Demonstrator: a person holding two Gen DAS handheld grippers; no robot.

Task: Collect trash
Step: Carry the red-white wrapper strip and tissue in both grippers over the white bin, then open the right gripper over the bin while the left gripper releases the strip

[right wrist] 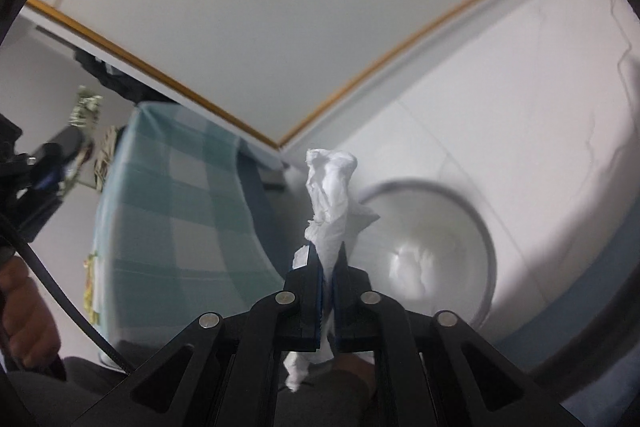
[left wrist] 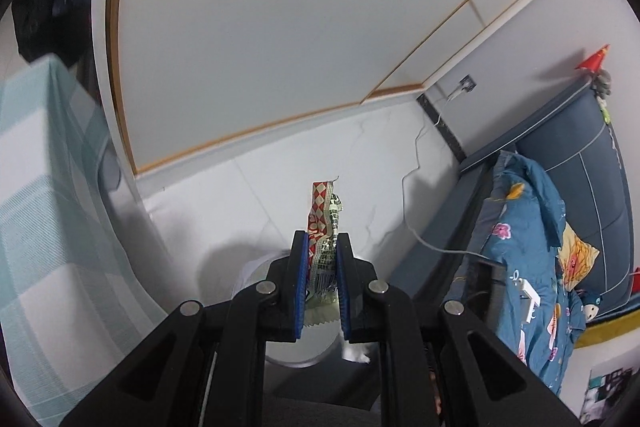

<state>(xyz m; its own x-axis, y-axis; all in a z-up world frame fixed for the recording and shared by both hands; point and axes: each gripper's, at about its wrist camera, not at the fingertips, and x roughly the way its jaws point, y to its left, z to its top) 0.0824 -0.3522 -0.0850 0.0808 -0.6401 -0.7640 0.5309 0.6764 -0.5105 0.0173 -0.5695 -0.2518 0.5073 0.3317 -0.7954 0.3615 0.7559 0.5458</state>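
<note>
above the round bin (right wrist: 486,255), left hand-held gripper (left wrist: 323,247) clamped on a snack wrapper (left wrist: 324,223), right hand-held gripper (right wrist: 327,255) pinching a white tissue (right wrist: 332,195)

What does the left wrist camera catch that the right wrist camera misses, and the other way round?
Only the left wrist view shows the left gripper shut on a red-and-white snack wrapper, and a blue floral quilt beside a blue headboard.

Only the right wrist view shows the right gripper pinching a crumpled white tissue, and white paper already lying in the bin.

Both share the round bin on the pale floor and the teal checked cloth.
</note>
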